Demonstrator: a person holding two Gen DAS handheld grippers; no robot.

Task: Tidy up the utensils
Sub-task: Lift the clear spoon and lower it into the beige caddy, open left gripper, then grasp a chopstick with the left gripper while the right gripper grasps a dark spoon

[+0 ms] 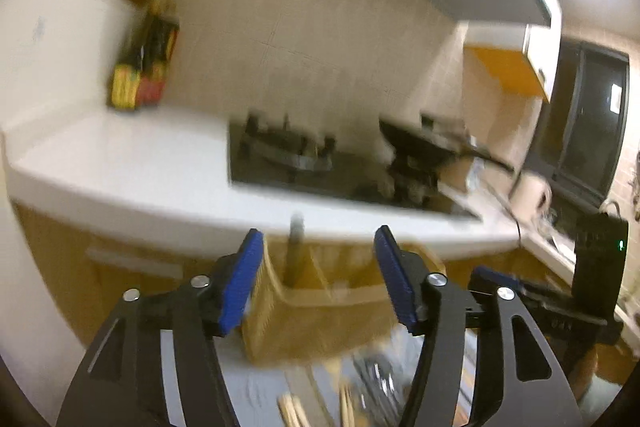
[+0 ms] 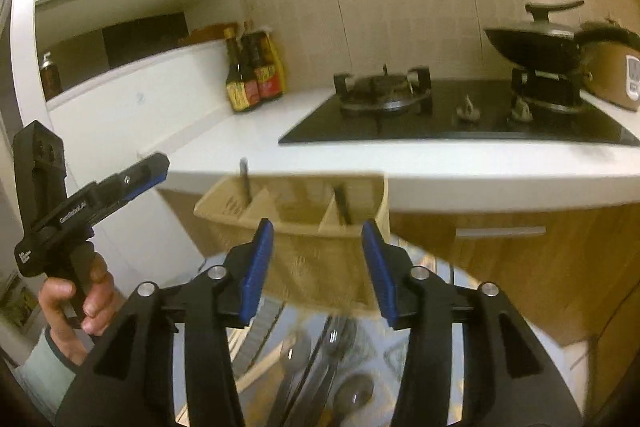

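Left to right: our left tongs (image 1: 320,277) stand spread, nothing pinched, framing the tan utensil caddy (image 1: 320,315). Right tongs (image 2: 318,269) likewise spread and empty, aimed slightly down at the caddy. It sits below the bench (image 2: 224,143) edge, two dark handles upright in its compartments. Loose spoons (image 2: 352,399) lie under the right tongs. Likely between picks; next we drop onto one spoon and pinch it.

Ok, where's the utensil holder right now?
The tan utensil holder sits centre in the right wrist view, just beyond the right tongs, below the white counter edge.
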